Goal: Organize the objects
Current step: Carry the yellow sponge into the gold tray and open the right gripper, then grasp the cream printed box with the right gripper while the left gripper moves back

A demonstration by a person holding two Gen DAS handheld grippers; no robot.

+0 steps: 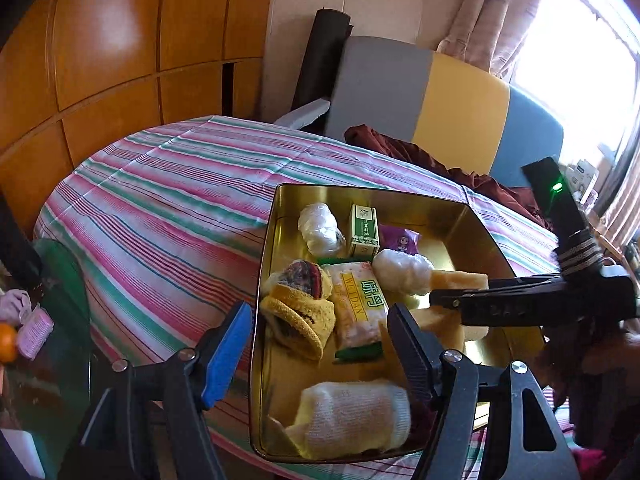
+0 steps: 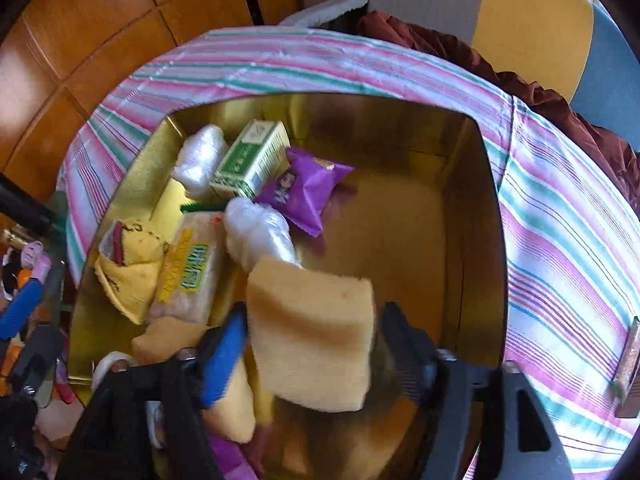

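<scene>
Right gripper (image 2: 312, 340) pitched steeply down over gold tin (image 2: 472, 216), jaws released; yellow sponge (image 2: 312, 332) between them, blurred, blue pad at its left edge, clear of the black one. Left gripper (image 1: 320, 332) angled down at tin's near-left wall, jaws apart, straddling that wall, gripping nothing. Inside tin: green box (image 2: 252, 156), purple packet (image 2: 304, 188), cracker pack (image 2: 192, 272), white wrapped bundles, yellow socks (image 1: 300, 312). Tin on striped cloth (image 2: 560, 240). Right half of tin floor bare.
</scene>
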